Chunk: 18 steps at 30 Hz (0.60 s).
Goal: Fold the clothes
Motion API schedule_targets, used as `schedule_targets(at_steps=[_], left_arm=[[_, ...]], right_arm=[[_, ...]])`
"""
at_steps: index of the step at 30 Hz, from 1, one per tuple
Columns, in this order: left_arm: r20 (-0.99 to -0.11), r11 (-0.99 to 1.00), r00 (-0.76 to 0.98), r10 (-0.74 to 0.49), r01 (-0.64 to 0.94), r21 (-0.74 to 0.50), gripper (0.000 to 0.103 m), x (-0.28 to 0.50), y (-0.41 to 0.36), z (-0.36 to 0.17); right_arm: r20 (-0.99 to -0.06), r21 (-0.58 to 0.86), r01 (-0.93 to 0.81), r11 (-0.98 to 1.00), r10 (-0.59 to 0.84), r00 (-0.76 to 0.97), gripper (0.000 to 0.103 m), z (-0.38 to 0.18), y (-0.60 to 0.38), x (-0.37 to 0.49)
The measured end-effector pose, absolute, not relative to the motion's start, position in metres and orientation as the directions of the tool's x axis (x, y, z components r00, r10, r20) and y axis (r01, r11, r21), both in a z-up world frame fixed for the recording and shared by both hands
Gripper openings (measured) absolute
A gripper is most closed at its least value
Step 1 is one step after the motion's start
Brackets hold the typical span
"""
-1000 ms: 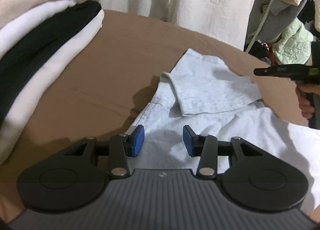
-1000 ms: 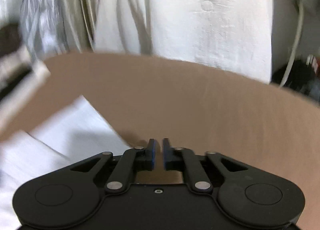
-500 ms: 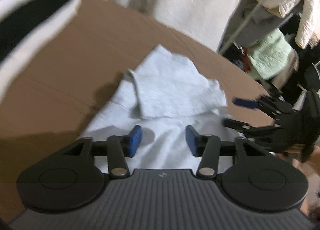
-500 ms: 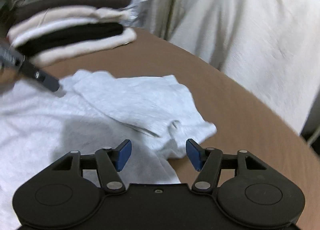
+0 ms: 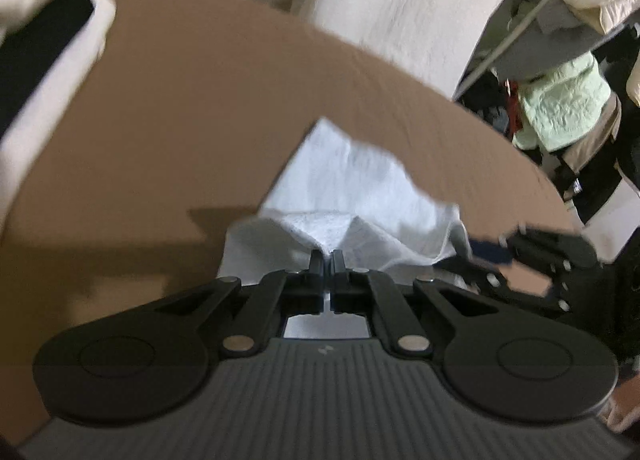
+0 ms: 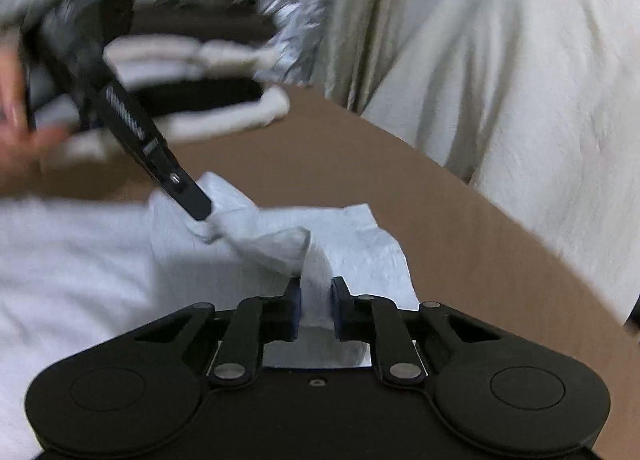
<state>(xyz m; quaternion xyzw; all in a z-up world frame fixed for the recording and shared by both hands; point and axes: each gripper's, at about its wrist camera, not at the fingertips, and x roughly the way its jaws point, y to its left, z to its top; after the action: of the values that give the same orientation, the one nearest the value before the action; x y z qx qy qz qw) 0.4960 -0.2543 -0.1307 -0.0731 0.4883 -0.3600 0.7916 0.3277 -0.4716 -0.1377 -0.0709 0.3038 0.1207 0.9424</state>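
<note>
A pale blue-white shirt [image 5: 360, 188] lies on the brown table [image 5: 200, 120], one sleeve end folded over. My left gripper [image 5: 327, 256] is shut on a pinch of the sleeve cloth, which rises in a small peak. It shows in the right wrist view [image 6: 200, 216] gripping the same fold. My right gripper [image 6: 314, 288] is closed on a ridge of the shirt [image 6: 360, 260] with cloth filling the gap between its pads. It shows at the right in the left wrist view [image 5: 480, 256].
A stack of folded black, white and cream garments [image 6: 208, 92] sits at the table's far left, also in the left wrist view [image 5: 44, 44]. White cloth [image 5: 400, 0] hangs behind the table. A mint green jacket [image 5: 560, 108] and clutter lie beyond the right edge.
Both grippers were open over the shirt half a second ago. Both have closed on the sleeve cloth and lifted it into folds. The views are motion-blurred.
</note>
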Motion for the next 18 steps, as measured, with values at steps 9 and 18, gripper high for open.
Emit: schedule_targets(at_steps=[9,18], left_arm=[[-0.736,0.777,0.322,-0.595,0.465,-0.425,0.002,0.552,-0.304,-0.133],[-0.692,0.746,0.323,-0.645,0.464,-0.478,0.002,0.558,-0.299,-0.152]], right_arm=[[-0.606,0.598,0.191,0.778,0.283,0.744,0.013,-0.157,-0.588,0.360],[-0.488,0.630,0.104,0.770,0.288,0.824,0.033,-0.169,-0.595,0.335]])
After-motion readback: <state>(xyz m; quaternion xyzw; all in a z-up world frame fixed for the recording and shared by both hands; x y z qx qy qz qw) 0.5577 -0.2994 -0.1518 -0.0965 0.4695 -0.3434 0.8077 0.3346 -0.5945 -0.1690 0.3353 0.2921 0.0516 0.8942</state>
